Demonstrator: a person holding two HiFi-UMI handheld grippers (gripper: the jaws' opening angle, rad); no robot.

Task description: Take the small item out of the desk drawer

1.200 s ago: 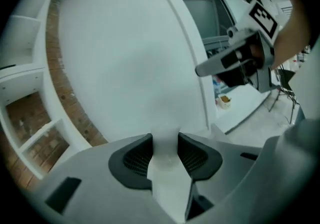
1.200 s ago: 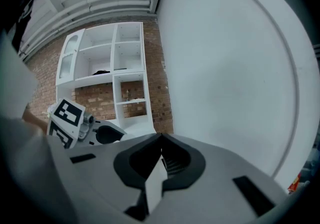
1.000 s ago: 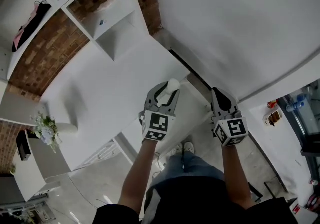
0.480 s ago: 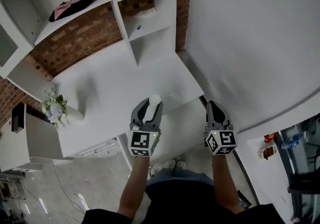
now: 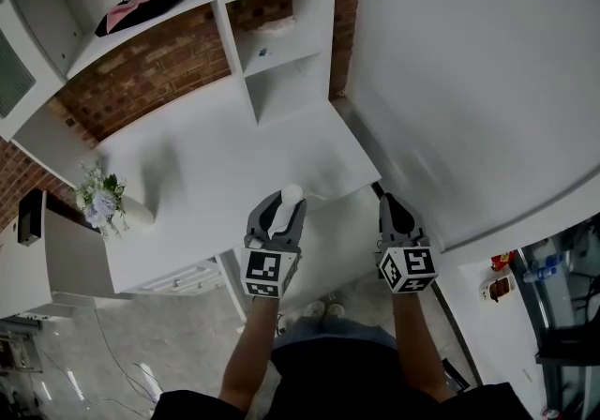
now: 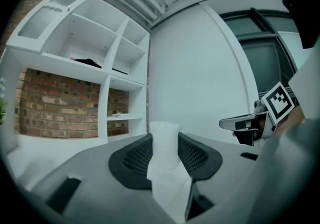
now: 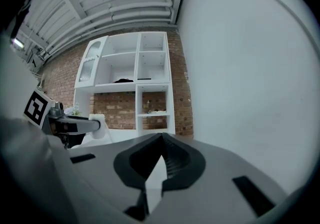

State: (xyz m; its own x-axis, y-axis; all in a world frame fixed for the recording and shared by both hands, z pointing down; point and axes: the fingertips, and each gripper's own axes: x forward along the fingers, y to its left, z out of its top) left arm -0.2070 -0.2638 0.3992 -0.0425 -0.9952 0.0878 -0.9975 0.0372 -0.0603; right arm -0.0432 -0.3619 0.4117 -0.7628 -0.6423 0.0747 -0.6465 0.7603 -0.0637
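Left gripper view, centre: my left gripper (image 6: 165,144) pinches the small white crinkly item (image 6: 164,133), so I judge extraction done. The right gripper (image 7: 161,140) is pressed together, empty.

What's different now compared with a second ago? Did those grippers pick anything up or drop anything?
Mostly the head camera turned, so the white shelf unit now shows fuller at the top. Nothing was taken or let go: the left gripper stays shut on the small white item, the right gripper stays shut and empty.
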